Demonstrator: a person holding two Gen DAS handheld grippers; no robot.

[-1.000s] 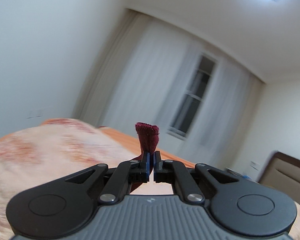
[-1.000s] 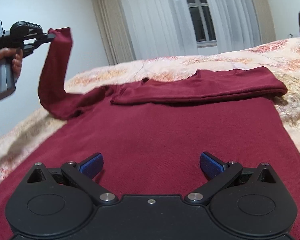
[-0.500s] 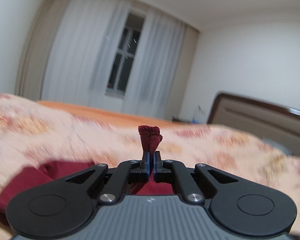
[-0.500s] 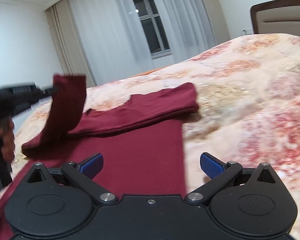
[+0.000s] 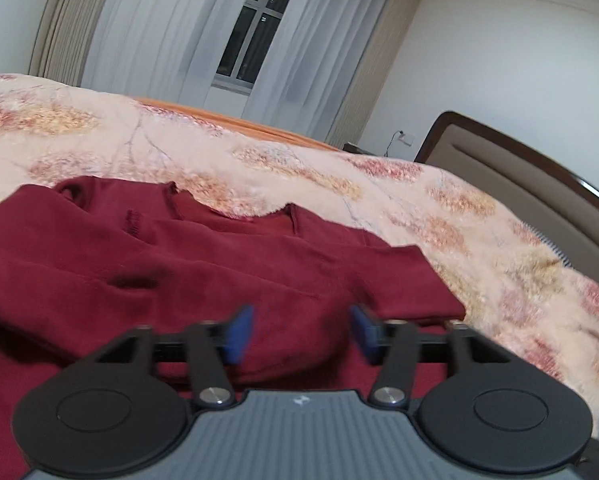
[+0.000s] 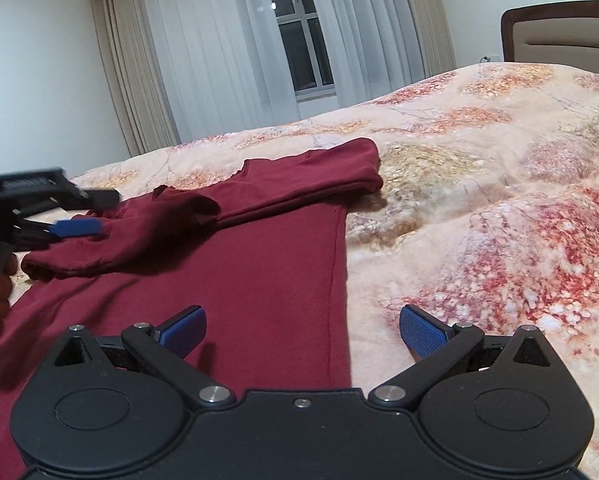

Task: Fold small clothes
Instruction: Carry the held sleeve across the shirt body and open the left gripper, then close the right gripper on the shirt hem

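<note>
Two grippers hover with blue-padded fingers spread apart, holding nothing. Left gripper (image 5: 301, 334) hangs just above a folded-over sleeve (image 6: 139, 236) of a maroon long-sleeved top (image 6: 239, 292). Right gripper (image 6: 302, 330) straddles the top's side edge. Both sleeves lie across the chest. It rests flat on a floral bedspread (image 6: 499, 208).

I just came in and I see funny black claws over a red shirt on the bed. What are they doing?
A person is folding a dark red long-sleeved shirt on a flowery bedspread, using a claw tool in each hand. Both sleeves lie folded across the shirt's chest. The left gripper is open above the sleeve on its side, holding nothing. The right gripper is open too, hovering over the shirt's side edge.
</note>
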